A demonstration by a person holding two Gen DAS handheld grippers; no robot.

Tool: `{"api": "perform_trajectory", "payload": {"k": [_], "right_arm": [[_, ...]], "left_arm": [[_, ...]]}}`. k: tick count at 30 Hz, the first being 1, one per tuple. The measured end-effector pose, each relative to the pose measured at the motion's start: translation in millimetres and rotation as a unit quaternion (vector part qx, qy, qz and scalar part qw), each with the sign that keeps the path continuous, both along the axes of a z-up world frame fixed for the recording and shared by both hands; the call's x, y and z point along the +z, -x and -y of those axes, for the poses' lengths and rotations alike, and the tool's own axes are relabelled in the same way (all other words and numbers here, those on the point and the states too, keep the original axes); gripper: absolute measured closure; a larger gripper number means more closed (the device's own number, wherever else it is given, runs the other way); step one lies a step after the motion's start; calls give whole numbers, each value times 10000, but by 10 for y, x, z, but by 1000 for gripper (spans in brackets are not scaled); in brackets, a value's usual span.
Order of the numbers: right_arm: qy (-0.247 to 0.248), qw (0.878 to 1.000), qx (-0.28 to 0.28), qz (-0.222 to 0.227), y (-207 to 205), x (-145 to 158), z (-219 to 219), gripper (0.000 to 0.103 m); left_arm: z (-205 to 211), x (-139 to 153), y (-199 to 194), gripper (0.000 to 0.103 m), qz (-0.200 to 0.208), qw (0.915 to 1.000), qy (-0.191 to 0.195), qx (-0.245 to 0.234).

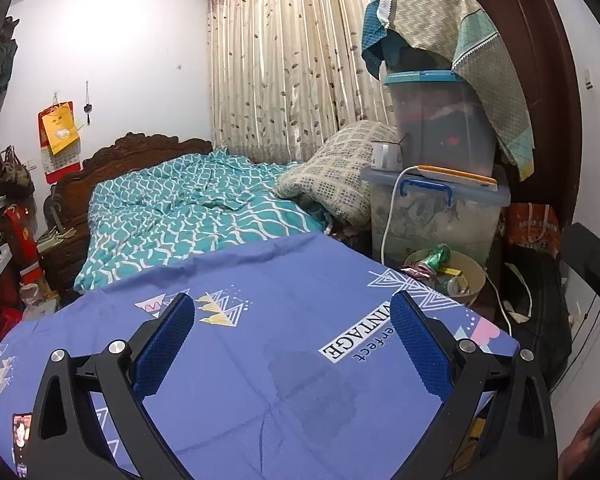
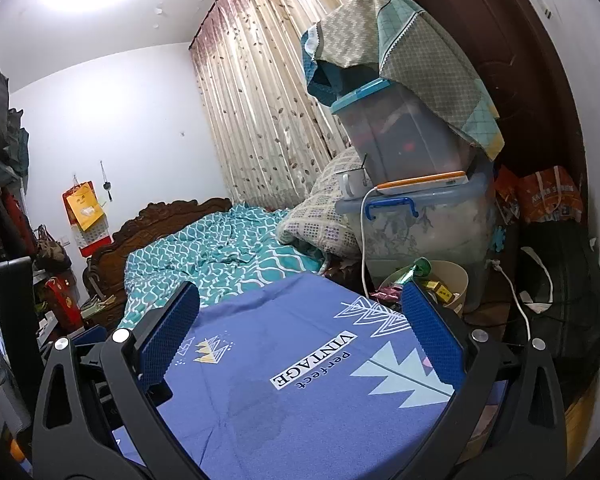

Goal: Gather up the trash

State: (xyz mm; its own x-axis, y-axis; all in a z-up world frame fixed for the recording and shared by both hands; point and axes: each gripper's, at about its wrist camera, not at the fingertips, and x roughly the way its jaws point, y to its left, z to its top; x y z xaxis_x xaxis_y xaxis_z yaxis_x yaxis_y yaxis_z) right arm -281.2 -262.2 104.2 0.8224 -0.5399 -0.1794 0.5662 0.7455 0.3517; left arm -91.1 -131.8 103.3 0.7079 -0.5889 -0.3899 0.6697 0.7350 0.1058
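A cream waste bin (image 1: 474,280) stands on the floor past the far right corner of the blue-sheeted surface (image 1: 260,304). It holds a green can (image 1: 436,257), a pink wrapper (image 1: 418,270) and other scraps. It shows in the right wrist view (image 2: 454,280) with the green can (image 2: 418,269) and a pink wrapper (image 2: 388,293) at its rim. My left gripper (image 1: 293,312) is open and empty above the blue sheet. My right gripper (image 2: 300,304) is open and empty, its right finger close to the bin.
Stacked plastic storage boxes (image 1: 440,200) with a cloth, a mug (image 1: 386,155) and a charging cable (image 1: 390,216) stand behind the bin. A teal quilt (image 1: 188,208) and a rolled blanket (image 1: 340,168) lie beyond the blue sheet. Bags (image 2: 548,200) sit by the door. A phone (image 1: 21,440) lies at the sheet's near left.
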Motion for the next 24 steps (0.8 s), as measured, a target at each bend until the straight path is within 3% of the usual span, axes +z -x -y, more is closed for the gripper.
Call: {"api": "perform_trajectory", "payload": {"k": [9,24], "right_arm": [[2,9999,147,-4,-103,20,-33,3],[-116,9997,203,-103,-170,-54,-21,3]], "left_arm": [[-56,-16,42,8,137,9998,91,-100],[-137,-59,-101,8,-74,9999,122,49]]}}
